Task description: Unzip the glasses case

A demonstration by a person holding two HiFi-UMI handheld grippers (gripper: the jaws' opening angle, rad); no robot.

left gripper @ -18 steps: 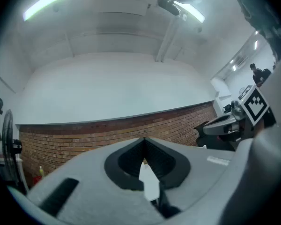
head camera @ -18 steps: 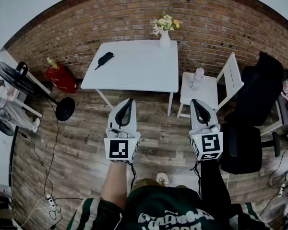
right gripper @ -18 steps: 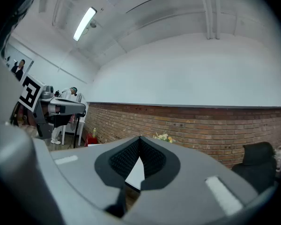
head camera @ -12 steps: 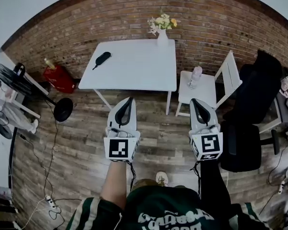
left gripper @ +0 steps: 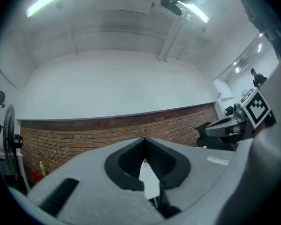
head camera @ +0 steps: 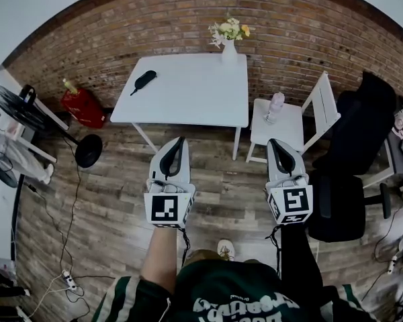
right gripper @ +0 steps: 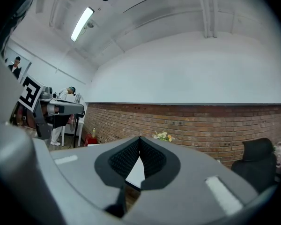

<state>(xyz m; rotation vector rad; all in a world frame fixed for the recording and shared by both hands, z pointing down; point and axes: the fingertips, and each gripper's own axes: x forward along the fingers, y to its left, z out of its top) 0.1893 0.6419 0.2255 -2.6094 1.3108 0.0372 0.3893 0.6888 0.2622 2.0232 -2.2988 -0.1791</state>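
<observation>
Glasses case, black and oblong, lies upper left in the head view on a white rectangular table. Below, left gripper and right gripper hover well apart from it, jaws pressed together, empty.

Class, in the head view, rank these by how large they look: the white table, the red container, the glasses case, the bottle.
1. white table
2. red container
3. glasses case and bottle look about alike, so they are left unranked.
</observation>
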